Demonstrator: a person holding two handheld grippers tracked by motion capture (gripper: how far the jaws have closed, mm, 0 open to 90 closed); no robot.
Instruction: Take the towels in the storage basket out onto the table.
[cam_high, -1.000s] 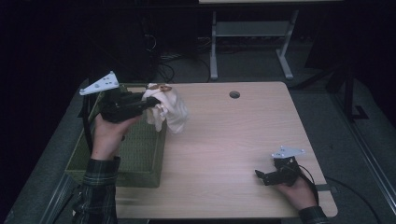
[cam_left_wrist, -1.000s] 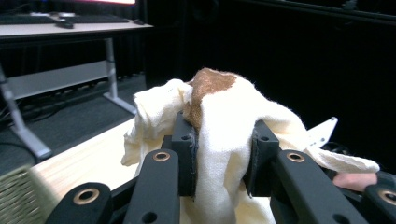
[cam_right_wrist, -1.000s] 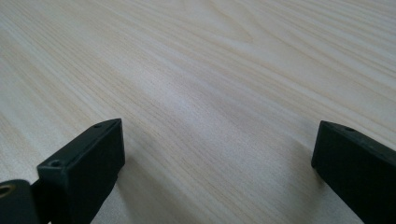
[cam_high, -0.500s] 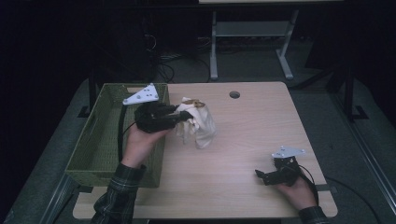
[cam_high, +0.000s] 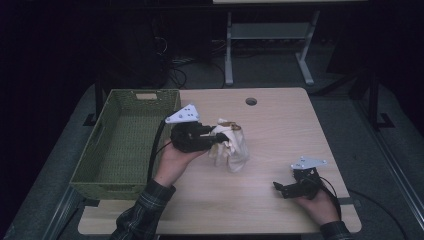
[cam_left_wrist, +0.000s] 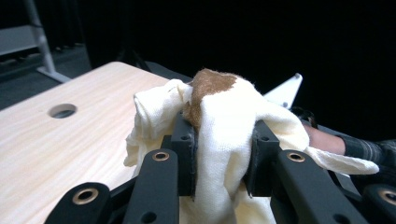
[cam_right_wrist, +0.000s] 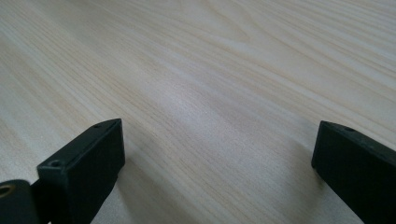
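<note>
My left gripper (cam_high: 220, 141) is shut on a cream cloth (cam_high: 231, 148) with a brown patch, held over the middle of the wooden table (cam_high: 270, 125); the cloth's lower end hangs to the tabletop. Seen along the left gripper's jaws, the cloth (cam_left_wrist: 224, 121) is bunched between both pads and spills over them. My right gripper (cam_high: 281, 188) rests on the table near the front right corner, its jaws open wide over bare wood (cam_right_wrist: 219, 140) with nothing between them.
A green woven basket (cam_high: 95, 155) stands along the table's left side, its inside bare. A round cable hole (cam_high: 251, 101) sits near the table's far edge. Beyond the table are dark floor, cables and a white frame's legs (cam_high: 227, 55).
My left gripper has carried the cloth from above the basket's far right corner rightward and down to the table's middle. The right gripper has stayed put.
</note>
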